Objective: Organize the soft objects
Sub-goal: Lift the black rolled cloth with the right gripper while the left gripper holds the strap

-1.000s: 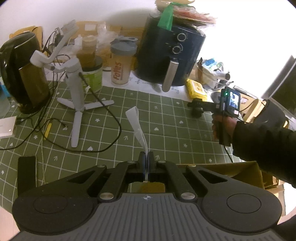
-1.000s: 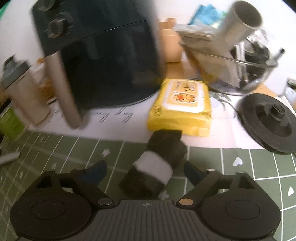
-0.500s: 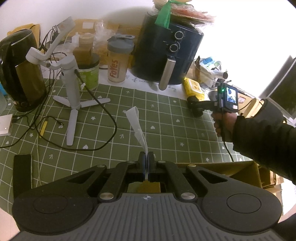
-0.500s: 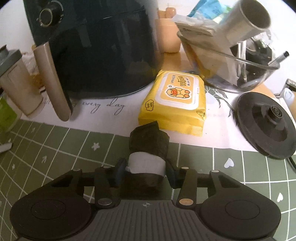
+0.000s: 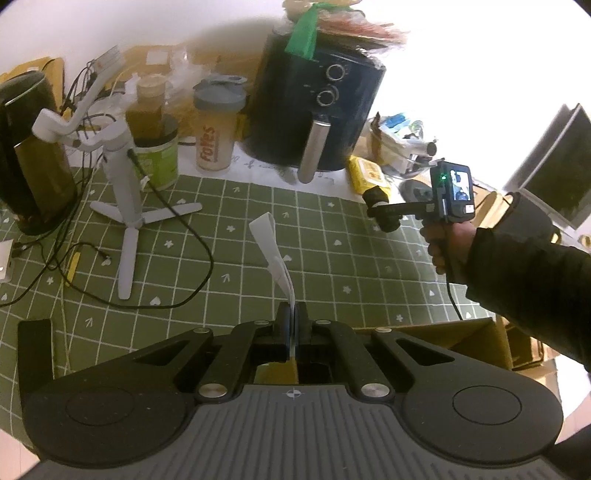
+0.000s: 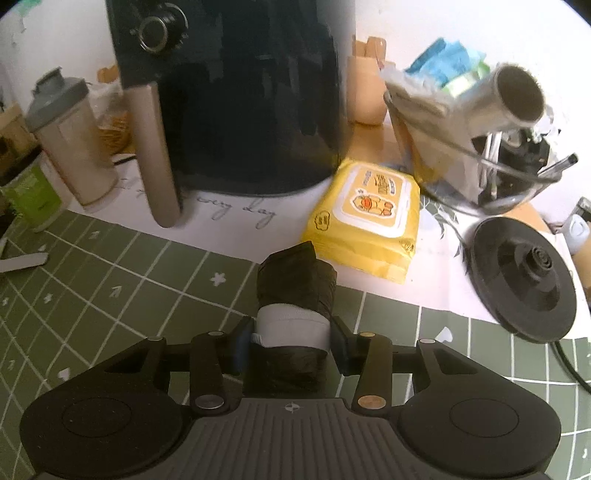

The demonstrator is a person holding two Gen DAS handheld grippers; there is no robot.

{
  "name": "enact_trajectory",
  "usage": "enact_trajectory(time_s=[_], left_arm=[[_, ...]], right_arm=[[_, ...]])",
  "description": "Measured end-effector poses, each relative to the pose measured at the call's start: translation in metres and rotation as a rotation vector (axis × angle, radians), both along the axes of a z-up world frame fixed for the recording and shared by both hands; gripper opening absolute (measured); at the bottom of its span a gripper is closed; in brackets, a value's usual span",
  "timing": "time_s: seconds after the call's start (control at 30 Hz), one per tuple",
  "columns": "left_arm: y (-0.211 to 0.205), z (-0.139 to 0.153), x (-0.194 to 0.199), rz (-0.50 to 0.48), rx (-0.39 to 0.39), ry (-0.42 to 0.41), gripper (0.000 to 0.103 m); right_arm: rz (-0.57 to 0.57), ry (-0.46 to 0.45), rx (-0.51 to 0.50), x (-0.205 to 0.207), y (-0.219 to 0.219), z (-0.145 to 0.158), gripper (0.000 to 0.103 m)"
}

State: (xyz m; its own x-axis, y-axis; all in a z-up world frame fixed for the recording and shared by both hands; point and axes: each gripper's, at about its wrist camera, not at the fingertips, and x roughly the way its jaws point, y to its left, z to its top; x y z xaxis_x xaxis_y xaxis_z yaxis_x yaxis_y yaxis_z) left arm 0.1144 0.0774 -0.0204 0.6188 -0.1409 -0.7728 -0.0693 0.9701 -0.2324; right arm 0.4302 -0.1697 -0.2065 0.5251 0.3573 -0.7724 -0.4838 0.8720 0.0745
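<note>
The right gripper (image 6: 291, 341) has just closed its jaws on the dark fabric roll (image 6: 295, 288), just in front of the yellow wipes pack (image 6: 369, 218). The left gripper (image 5: 291, 325), jaws shut, pinches a white strap (image 5: 271, 251).

A desk (image 5: 332, 258) under a green grid-patterned mat is filling the middle of the left wrist view, a white wall (image 5: 166, 22) is rising behind it along the top, and strong light is washing out the upper right corner
</note>
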Motion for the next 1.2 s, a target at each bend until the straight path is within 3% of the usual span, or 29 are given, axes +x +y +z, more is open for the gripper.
enact_trajectory(time_s=[0.53, 0.87, 1.2], left_arm=[[-0.016, 0.018, 0.001, -0.100, 0.001, -0.070, 0.003], [-0.024, 0.028, -0.002, -0.167, -0.003, -0.106, 0.003], [-0.034, 0.025, -0.008, -0.241, -0.026, -0.107, 0.003]], right_arm=[[-0.041, -0.040, 0.119, -0.054, -0.050, 0.075, 0.046], [-0.053, -0.067, 0.192, -0.110, -0.073, 0.118, 0.046], [-0.081, -0.056, 0.236, -0.181, -0.091, 0.136, 0.046]])
